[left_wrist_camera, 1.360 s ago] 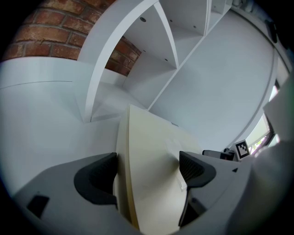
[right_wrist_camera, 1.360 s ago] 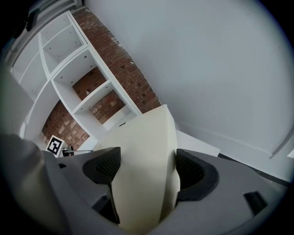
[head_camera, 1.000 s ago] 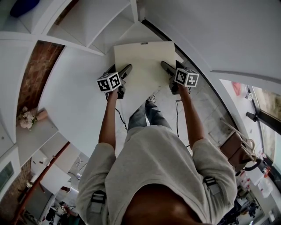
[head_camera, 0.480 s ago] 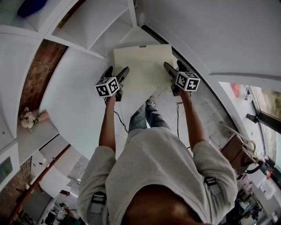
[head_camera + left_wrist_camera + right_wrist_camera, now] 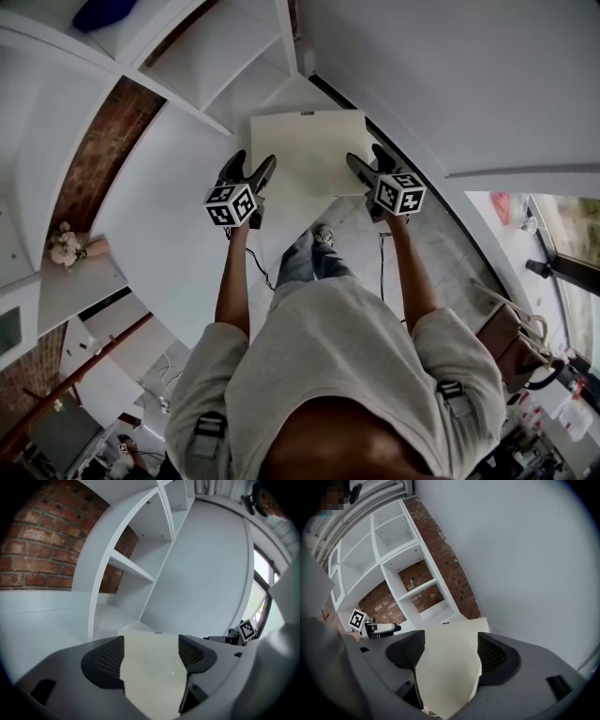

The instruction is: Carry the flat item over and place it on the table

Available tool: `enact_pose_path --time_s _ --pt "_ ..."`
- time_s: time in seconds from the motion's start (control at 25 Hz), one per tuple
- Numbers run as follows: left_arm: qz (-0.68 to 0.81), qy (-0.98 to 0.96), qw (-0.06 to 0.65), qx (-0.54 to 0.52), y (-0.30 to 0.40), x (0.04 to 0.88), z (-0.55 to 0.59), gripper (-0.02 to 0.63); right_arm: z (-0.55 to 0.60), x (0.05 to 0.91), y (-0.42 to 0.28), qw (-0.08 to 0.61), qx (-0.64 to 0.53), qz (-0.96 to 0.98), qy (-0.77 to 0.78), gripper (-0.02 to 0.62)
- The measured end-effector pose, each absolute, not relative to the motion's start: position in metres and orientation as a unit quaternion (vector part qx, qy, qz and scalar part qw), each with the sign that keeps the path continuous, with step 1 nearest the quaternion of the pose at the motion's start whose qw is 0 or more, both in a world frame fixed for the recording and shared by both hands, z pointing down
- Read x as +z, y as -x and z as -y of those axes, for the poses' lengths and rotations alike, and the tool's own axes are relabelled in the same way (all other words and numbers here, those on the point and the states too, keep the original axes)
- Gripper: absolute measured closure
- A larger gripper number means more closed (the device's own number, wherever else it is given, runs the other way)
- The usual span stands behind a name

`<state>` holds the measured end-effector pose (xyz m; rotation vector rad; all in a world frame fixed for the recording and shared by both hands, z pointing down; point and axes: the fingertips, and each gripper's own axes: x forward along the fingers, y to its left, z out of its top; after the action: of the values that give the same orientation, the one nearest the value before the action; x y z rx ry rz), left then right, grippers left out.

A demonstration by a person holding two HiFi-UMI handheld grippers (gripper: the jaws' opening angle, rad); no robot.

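I hold a flat cream board (image 5: 305, 150) in the air in front of me, its far edge near the white wall. My left gripper (image 5: 253, 160) straddles its near left corner and my right gripper (image 5: 366, 155) its near right corner. In the left gripper view the board (image 5: 152, 667) fills the gap between both pads (image 5: 111, 656). These jaws have just been closing, with the board between them. In the right gripper view the board (image 5: 447, 663) likewise spans from pad to pad (image 5: 492, 656). The left gripper's marker cube (image 5: 357, 618) shows there beyond the board.
A white shelf unit (image 5: 187, 47) backed by brick (image 5: 94, 159) stands at the left, with a blue thing (image 5: 103, 11) on top. A plain white wall (image 5: 450, 75) rises ahead. Cables (image 5: 380, 246) lie on the floor by my feet. Flowers (image 5: 64, 248) sit far left.
Both grippers have risen with the board between them and rolled a little. The board now hangs higher against the wall and shelves. The left jaws stand slightly narrower.
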<state>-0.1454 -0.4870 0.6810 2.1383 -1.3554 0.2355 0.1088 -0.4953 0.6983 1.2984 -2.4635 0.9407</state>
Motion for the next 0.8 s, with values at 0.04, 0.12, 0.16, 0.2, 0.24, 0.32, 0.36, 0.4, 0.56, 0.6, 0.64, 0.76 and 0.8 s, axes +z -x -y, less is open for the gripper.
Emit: enact_pose_path --time_s 0.04,0.12,0.16,0.2,0.24,0.32,0.36,0.4,0.56,0.6,0.64,0.76,0.8 --pt "0.51 -0.805 0.29 0.086 0.144 0.677 0.484 0.258 0.493 0.695 -0.107 0.106 0.31 0.837 -0.438 0.249" --pt "0.513 -0.807 0.281 0.083 0.141 0.67 0.479 0.335 0.489 0.688 -0.105 0.116 0.29 0.841 -0.443 0.366" --pt "0.514 -0.808 0.277 0.081 0.14 0.666 0.476 0.361 0.488 0.683 -0.104 0.118 0.282 0.841 -0.446 0.415" --pt "0.514 -0.809 0.274 0.078 0.138 0.663 0.474 0.398 0.486 0.678 -0.104 0.117 0.275 0.842 -0.448 0.456" --pt "0.515 -0.81 0.27 0.076 0.137 0.659 0.472 0.432 0.486 0.673 -0.104 0.116 0.27 0.844 -0.45 0.481" --pt "0.519 -0.811 0.26 0.074 0.134 0.652 0.469 0.489 0.486 0.664 -0.103 0.114 0.257 0.846 -0.452 0.538" --pt "0.522 -0.811 0.254 0.074 0.134 0.649 0.468 0.519 0.486 0.659 -0.103 0.112 0.252 0.847 -0.454 0.549" --pt "0.525 -0.811 0.248 0.073 0.133 0.645 0.467 0.544 0.486 0.654 -0.103 0.109 0.247 0.848 -0.455 0.558" --pt "0.531 -0.813 0.234 0.053 0.127 0.627 0.461 0.586 0.486 0.633 -0.109 0.091 0.23 0.85 -0.465 0.569" --pt "0.533 -0.813 0.232 0.046 0.126 0.622 0.459 0.588 0.486 0.627 -0.11 0.085 0.225 0.851 -0.468 0.569" --pt "0.534 -0.813 0.229 0.04 0.125 0.617 0.458 0.589 0.485 0.621 -0.112 0.08 0.219 0.851 -0.47 0.569" --pt "0.534 -0.816 0.221 0.028 0.121 0.603 0.454 0.589 0.482 0.601 -0.116 0.063 0.199 0.853 -0.477 0.569" --pt "0.534 -0.816 0.218 0.027 0.12 0.598 0.454 0.589 0.482 0.594 -0.116 0.058 0.193 0.855 -0.478 0.569"
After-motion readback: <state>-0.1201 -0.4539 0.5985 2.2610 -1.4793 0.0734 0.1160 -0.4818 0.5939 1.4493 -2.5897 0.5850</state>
